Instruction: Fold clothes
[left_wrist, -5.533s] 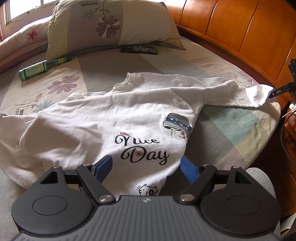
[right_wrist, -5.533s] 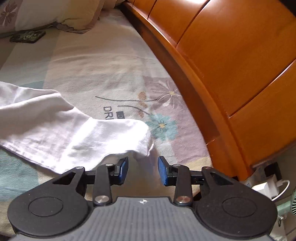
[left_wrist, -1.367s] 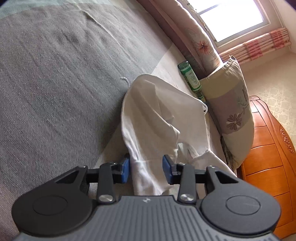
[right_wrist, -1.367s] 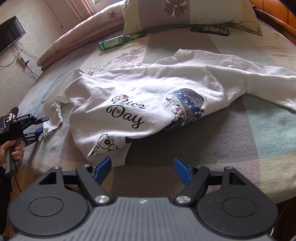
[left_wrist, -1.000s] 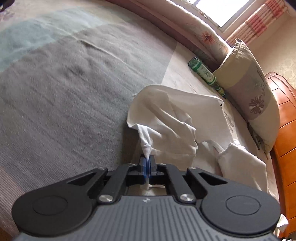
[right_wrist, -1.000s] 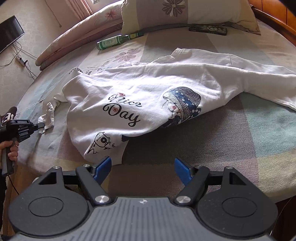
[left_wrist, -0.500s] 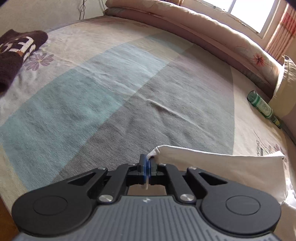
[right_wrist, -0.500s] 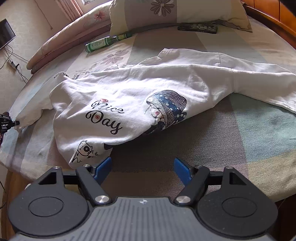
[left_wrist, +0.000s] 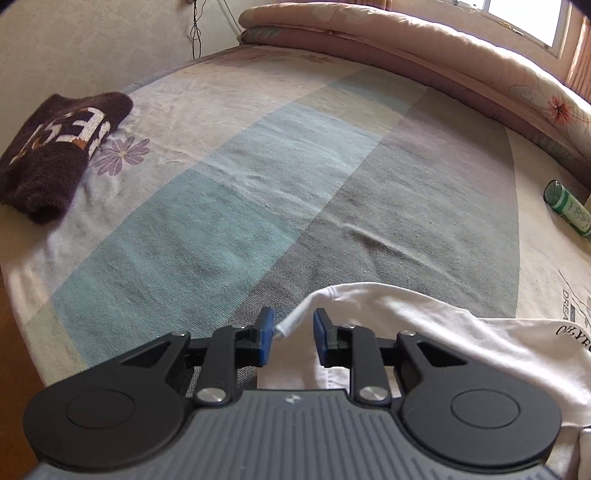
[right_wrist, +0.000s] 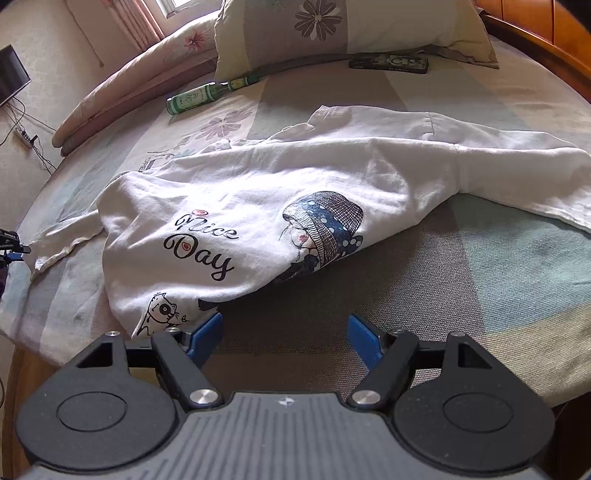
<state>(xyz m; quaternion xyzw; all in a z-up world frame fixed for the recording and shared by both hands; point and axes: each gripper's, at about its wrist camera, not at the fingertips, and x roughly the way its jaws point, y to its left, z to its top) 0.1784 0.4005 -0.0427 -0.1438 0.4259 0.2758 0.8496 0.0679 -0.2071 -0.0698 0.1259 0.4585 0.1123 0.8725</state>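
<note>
A white long-sleeved shirt (right_wrist: 258, 206) printed "Nice Day" lies spread across the bed (right_wrist: 443, 295), crumpled along its lower edge. Its left sleeve (right_wrist: 62, 247) stretches out flat toward the bed's left side. In the left wrist view the sleeve's cuff (left_wrist: 332, 299) lies between the blue pads of my left gripper (left_wrist: 293, 332). Those jaws are opening and the pads no longer press the cloth. That gripper also shows at the far left edge of the right wrist view. My right gripper (right_wrist: 285, 334) hovers open over the sheet just right of the shirt's hem, holding nothing.
A folded brown garment (left_wrist: 55, 147) lies at the bed's far left. A green bottle (right_wrist: 199, 96) and a dark phone (right_wrist: 389, 62) lie near the flowered pillow (right_wrist: 351, 29). A rolled quilt (left_wrist: 406, 48) lines the back edge. The wooden headboard (right_wrist: 554, 22) curves along the right.
My left gripper drew the sleeve's cuff outward until the sleeve lay straight, then its jaws parted and let the cloth go. The right gripper has stayed in place, open.
</note>
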